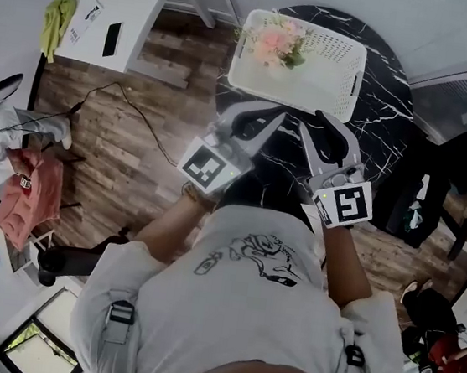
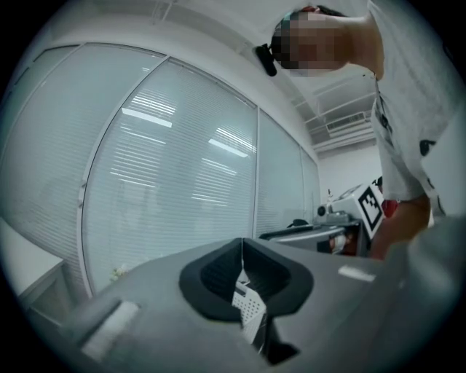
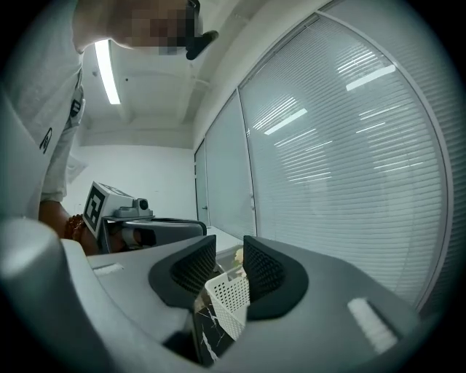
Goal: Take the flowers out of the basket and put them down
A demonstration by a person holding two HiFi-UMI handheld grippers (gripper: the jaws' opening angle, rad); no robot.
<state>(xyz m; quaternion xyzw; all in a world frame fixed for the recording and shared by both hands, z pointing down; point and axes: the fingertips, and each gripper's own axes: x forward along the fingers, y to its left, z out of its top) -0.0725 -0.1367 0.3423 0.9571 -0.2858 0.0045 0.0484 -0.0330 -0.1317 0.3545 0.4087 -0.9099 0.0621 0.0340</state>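
Observation:
A bunch of pink flowers (image 1: 276, 45) lies in the left part of a white perforated basket (image 1: 333, 63) on a round black marble table (image 1: 384, 98). Both grippers hover just in front of the basket's near wall, pointing at it. My left gripper (image 1: 259, 119) (image 2: 242, 244) has its pads touching at the tips, with nothing held; a piece of the basket (image 2: 249, 304) shows below them. My right gripper (image 1: 324, 123) (image 3: 229, 251) stands a little open with nothing between the pads. Beyond its gap I see a basket corner (image 3: 229, 293) and a pale bit of flower (image 3: 238, 256).
A white desk (image 1: 129, 8) with a yellow-green cloth (image 1: 58, 16) stands at the back left. A cable (image 1: 140, 119) runs over the wooden floor. Dark bags (image 1: 422, 196) sit right of the table, and pink clothing (image 1: 33, 199) lies at far left. Glass walls with blinds fill both gripper views.

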